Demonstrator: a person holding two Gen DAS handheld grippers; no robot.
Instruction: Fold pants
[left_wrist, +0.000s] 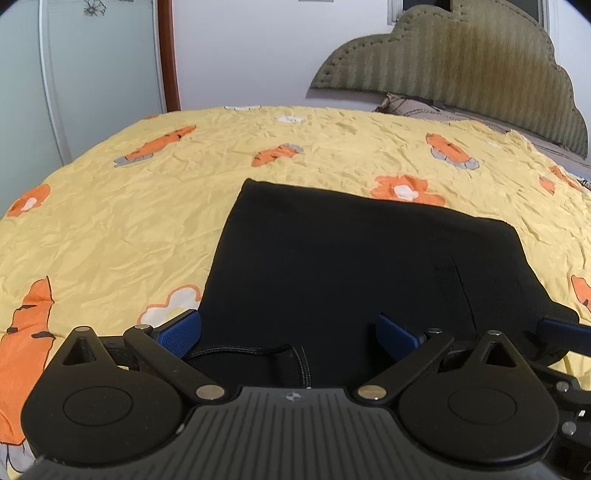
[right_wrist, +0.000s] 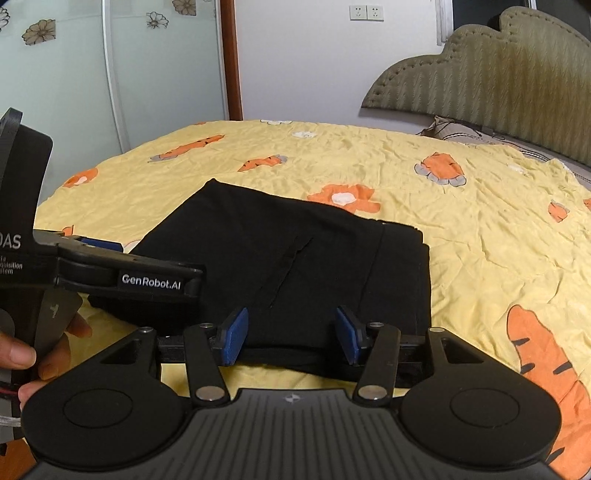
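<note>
Left gripper (left_wrist: 290, 330) right up close, jaws spread wide over the near edge of the black pants (left_wrist: 351, 266), drawstring (left_wrist: 258, 350) lying between its fingers. Right gripper (right_wrist: 291, 334) at the same hem, jaws parted, cloth between them but not pinched. Pants lie folded on the yellow bedspread (right_wrist: 480, 229); headboard (right_wrist: 498, 74) up at two o'clock.
</note>
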